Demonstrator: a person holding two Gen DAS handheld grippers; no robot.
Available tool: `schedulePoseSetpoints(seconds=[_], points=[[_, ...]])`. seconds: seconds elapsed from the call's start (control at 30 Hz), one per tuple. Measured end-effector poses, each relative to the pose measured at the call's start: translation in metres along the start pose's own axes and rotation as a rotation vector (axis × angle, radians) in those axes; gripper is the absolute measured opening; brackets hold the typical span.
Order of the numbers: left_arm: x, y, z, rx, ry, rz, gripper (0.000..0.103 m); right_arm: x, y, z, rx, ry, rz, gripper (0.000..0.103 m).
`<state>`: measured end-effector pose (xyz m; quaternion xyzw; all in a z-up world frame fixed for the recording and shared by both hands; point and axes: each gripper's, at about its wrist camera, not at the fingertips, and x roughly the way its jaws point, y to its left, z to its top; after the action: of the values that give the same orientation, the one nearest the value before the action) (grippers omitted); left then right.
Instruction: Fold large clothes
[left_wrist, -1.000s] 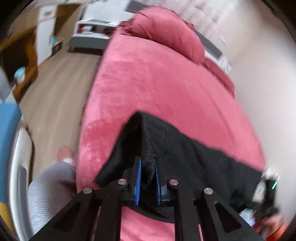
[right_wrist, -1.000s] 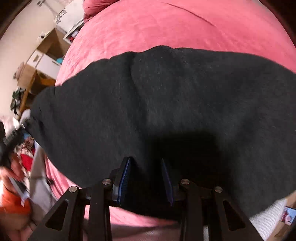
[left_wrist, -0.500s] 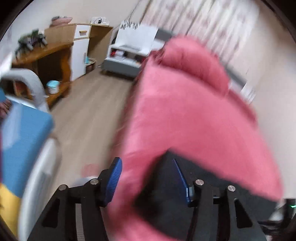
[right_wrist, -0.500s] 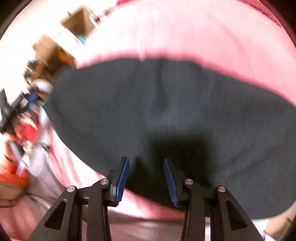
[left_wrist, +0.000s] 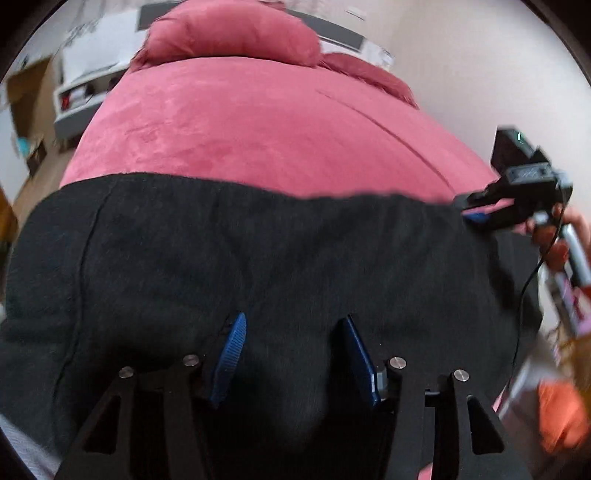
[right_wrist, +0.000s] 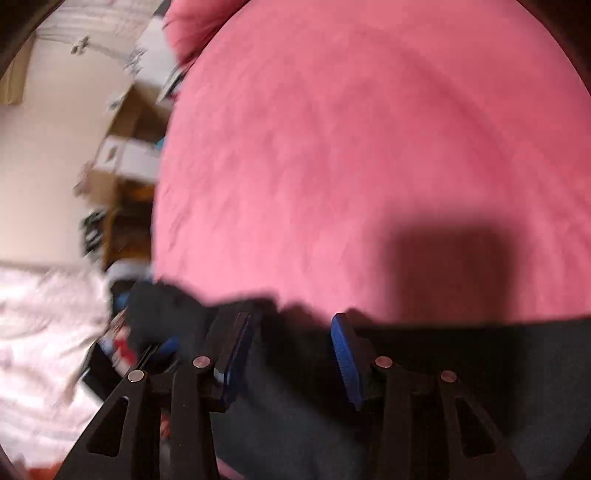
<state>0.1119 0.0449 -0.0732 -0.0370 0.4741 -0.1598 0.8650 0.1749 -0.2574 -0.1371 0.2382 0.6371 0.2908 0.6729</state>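
Observation:
A large black garment (left_wrist: 258, 258) lies flat across the near part of the pink bed (left_wrist: 258, 122). My left gripper (left_wrist: 293, 319) hovers over its middle. Its jaws are apart and closing, and the blue pads press on nothing. At the garment's right edge a hand holds my right gripper (left_wrist: 517, 195). In the right wrist view the garment (right_wrist: 443, 369) fills the bottom and its edge runs under my right gripper (right_wrist: 291, 318). Those jaws are opening, with cloth beneath them but not pinched.
A pink pillow (left_wrist: 236, 33) lies at the head of the bed, with a pale wall (left_wrist: 480, 74) to the right. White shelves (left_wrist: 81, 92) and wooden furniture (right_wrist: 125, 184) stand beyond the bed's left side. White fabric (right_wrist: 44, 314) lies at the left.
The left gripper let go of the pinched black fold, opened and swung over the flat garment. The right gripper's jaws widened and it moved to the garment's edge, now facing the bare bed.

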Motion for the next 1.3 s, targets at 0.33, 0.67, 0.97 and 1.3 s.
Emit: schedulePoseSetpoints(seconds=[0.33, 0.67, 0.97, 1.3], points=[[0.003, -0.039, -0.016, 0.154, 0.008, 0.007, 0.062, 0.020, 0.035, -0.016, -0.210, 0.091, 0.066, 0.048], [-0.004, -0.006, -0.015, 0.035, -0.018, -0.019, 0.059, 0.053, 0.068, 0.013, -0.264, 0.291, 0.299, 0.056], [0.006, -0.009, -0.013, 0.035, 0.001, -0.008, 0.063, 0.084, 0.035, 0.041, 0.030, 0.110, 0.393, 0.075], [0.006, 0.001, -0.018, 0.007, -0.002, -0.026, 0.063, 0.039, 0.113, 0.078, -0.232, -0.167, -0.078, 0.035]])
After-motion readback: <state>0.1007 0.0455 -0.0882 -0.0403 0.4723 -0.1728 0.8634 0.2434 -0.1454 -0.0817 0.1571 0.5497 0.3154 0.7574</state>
